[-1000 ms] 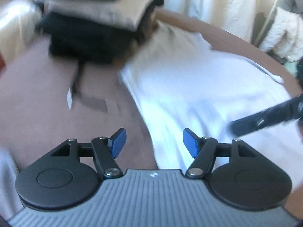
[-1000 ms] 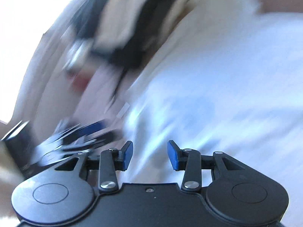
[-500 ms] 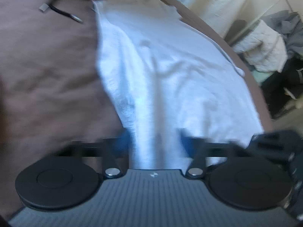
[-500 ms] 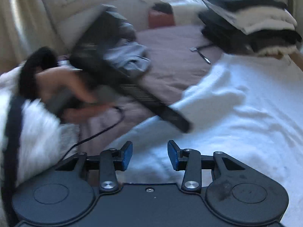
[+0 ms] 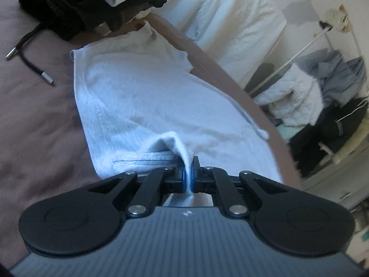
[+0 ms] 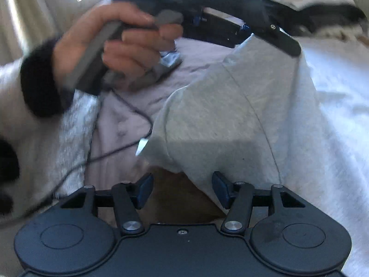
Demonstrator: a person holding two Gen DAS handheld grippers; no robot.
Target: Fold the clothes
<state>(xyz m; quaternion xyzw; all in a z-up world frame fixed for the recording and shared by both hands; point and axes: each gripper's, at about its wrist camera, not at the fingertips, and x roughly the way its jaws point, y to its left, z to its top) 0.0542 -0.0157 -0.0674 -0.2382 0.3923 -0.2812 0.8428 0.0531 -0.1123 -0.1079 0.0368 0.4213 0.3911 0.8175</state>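
Only the left wrist view shows the left gripper [image 5: 188, 178] pinching a raised fold of the white garment [image 5: 147, 97]. The right gripper [image 6: 182, 190] is opening, the garment's edge between its jaws, untouched; beyond them, "obot.AI" is readable on the left gripper's body.

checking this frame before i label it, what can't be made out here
- Left wrist view: the white garment's near hem is hidden under the left gripper body.
- Right wrist view: the hand is motion-blurred; the left gripper's fingers are hidden behind its dark body.
- Right wrist view: the garment's far side is cut by the right edge.
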